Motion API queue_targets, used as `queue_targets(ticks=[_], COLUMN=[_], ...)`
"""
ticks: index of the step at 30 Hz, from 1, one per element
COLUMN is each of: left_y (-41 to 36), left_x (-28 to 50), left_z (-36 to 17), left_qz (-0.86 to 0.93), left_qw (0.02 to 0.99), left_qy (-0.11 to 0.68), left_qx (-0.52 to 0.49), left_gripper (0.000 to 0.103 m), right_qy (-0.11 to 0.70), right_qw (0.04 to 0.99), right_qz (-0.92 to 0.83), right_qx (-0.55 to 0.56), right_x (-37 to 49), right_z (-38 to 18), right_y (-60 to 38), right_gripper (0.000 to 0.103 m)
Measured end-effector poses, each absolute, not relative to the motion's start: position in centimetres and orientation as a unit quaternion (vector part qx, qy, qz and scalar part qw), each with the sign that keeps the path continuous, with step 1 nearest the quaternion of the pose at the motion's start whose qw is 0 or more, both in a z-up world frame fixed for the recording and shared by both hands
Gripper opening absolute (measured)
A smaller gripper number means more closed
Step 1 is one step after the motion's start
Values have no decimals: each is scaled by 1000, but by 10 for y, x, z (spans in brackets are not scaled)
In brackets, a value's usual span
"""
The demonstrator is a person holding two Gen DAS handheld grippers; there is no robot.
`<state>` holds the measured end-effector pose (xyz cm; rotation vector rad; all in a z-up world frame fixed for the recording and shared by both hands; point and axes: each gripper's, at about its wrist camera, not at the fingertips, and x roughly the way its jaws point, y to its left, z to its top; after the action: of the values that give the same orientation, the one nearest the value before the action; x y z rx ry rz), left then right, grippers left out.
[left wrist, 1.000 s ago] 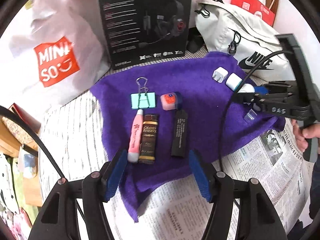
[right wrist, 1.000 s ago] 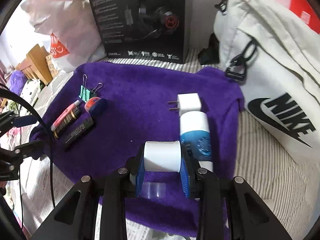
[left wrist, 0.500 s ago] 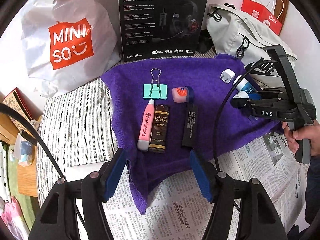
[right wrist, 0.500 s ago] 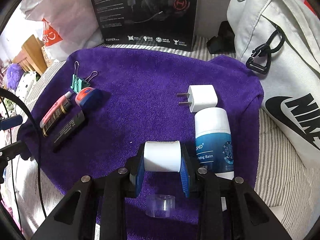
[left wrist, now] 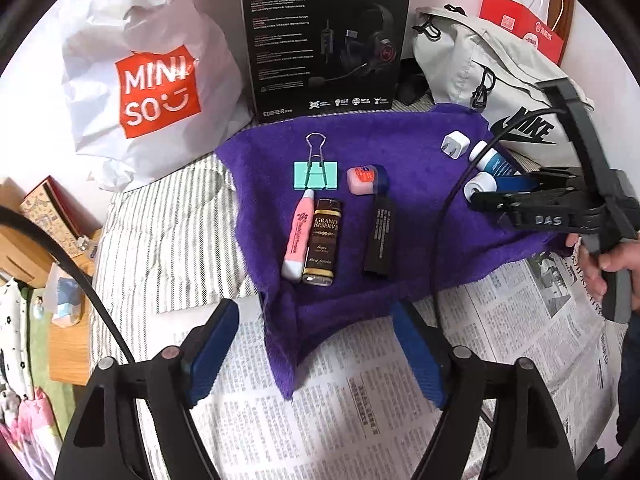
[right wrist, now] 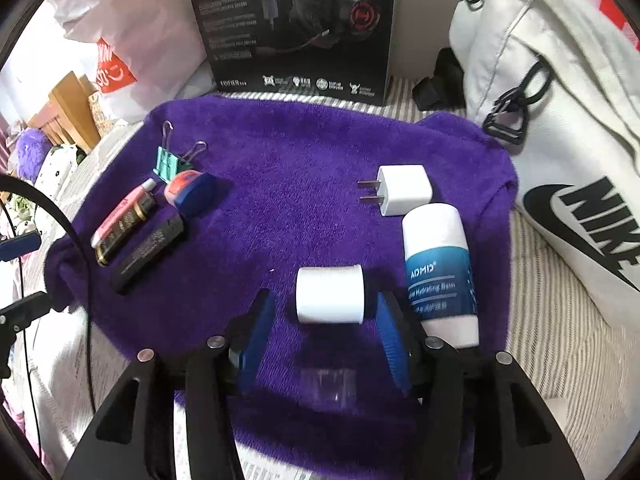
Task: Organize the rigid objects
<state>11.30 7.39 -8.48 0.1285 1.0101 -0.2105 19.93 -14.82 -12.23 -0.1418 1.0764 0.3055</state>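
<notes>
A purple towel [right wrist: 288, 184] holds the objects. My right gripper [right wrist: 326, 332] is open, its blue pads on either side of a small white cylinder [right wrist: 330, 294] that lies on the towel, not gripped. Beside it lie a blue-and-white balm tube [right wrist: 438, 272] and a white plug adapter [right wrist: 402, 190]. At the left are a green binder clip [left wrist: 316, 174], a pink tube [left wrist: 297, 236], a brown bottle [left wrist: 325, 246], a black stick [left wrist: 380, 240] and a pink-and-blue tin [left wrist: 366, 178]. My left gripper [left wrist: 316, 352] is open and empty over the towel's near edge.
A clear plastic cap [right wrist: 328, 390] lies on the towel just under my right gripper. A black headset box [left wrist: 326, 36] and a white Miniso bag [left wrist: 148, 80] stand behind. A white Nike bag [right wrist: 560, 140] is at the right. Newspaper [left wrist: 360, 400] covers the near side.
My right gripper has opened and let go of the white cylinder, which now lies on the towel. The left gripper has pulled back and higher.
</notes>
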Motion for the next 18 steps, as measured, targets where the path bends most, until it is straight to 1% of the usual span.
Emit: queue_targets(ticks=[2,3,5,6,7,8,9,10,13,17,18], left_y=[74,74,73,72,71,70,68,67,60,45,39], left_x=[108,103,98,95,92,90,86,83,73,60,56], left_z=[-83,-81,-80,-79,-77,-76,-72,-70,-62,-53,-51], left_qz=[-93,-91,-83,-81,-81,-82,-82,-85,-91,-95,-94], left_qw=[871,874,876,877,877,878,879,880,884,888,890], left_qy=[478,473,471,470,470,469,467,466,458,449,445], left_qx=[61,61,59,57,54,51,43,37,28,33,37], left_gripper=[84,88,89,90,91,92,94,97,97,97,97], right_qy=[506,501,492,486,479,474,465,454,438,442,442], right_qw=[848,851,857,860,864,867,872,879,888,889,890], right_qz=[148,148,145,144,144,142,138,136,133,123,114], right_qx=[-61,-57,-56,-56,-57,-58,-58,-55,-33,-10,-7], right_x=[195,190,182,177,169,164,156,146,120,94,87], right_z=[-114,-107,-96,-89,-80,-74,-67,-59,-44,-39,-40], right_y=[-150,-151,-155,-156,-157,-158,-160,-162,-169,-179,-182], right_gripper=[55,58,64,69,78,81,87,89,94,96,98])
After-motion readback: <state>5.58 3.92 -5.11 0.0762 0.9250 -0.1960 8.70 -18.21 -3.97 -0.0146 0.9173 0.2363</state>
